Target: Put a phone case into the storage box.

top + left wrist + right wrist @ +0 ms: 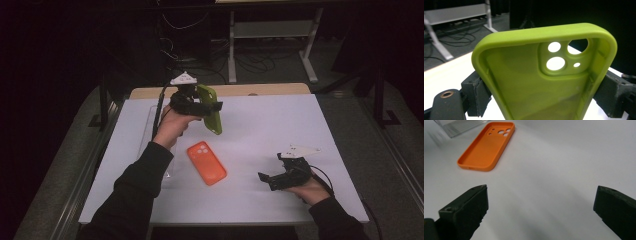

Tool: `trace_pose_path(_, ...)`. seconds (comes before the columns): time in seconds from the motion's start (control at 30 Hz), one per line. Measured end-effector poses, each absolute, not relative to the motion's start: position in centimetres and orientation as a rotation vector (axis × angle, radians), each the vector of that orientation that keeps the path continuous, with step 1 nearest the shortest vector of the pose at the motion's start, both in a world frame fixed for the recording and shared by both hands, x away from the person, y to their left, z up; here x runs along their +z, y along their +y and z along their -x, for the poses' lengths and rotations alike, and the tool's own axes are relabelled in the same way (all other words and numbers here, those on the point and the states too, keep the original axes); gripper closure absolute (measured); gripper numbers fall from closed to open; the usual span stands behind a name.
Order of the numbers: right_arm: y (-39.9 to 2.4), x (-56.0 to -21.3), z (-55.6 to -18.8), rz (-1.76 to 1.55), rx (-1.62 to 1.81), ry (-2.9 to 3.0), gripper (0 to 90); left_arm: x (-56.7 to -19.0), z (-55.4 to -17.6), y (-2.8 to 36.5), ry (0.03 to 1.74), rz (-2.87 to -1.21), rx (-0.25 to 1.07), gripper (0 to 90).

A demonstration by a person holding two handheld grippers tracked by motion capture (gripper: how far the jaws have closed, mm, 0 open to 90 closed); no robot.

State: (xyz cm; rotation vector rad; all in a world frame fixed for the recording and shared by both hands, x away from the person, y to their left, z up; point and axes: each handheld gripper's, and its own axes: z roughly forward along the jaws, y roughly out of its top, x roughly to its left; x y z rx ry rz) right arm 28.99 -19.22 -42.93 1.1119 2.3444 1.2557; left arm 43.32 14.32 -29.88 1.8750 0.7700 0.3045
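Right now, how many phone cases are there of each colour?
Green case, held in the left gripper: 1
Orange case, lying on the table: 1
Total: 2 cases

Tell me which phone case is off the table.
The green phone case, clamped in the left gripper and held up in the air. The orange phone case lies flat on the table.
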Motion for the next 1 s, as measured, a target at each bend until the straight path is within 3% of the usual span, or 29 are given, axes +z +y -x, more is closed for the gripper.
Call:
trace_pose_path(0.6,-19.3,-43.9,-28.5,-1.09,1.208,2.378,0.0,-28.8,-46.4,22.7,1.033,-1.802,0.601,13.8)
trace_pose_path(1.0,-19.3,-43.6,-28.4,-1.098,1.224,2.365,0.0,-31.4,-48.9,23.8,1.319,-1.759,0.819,13.8)
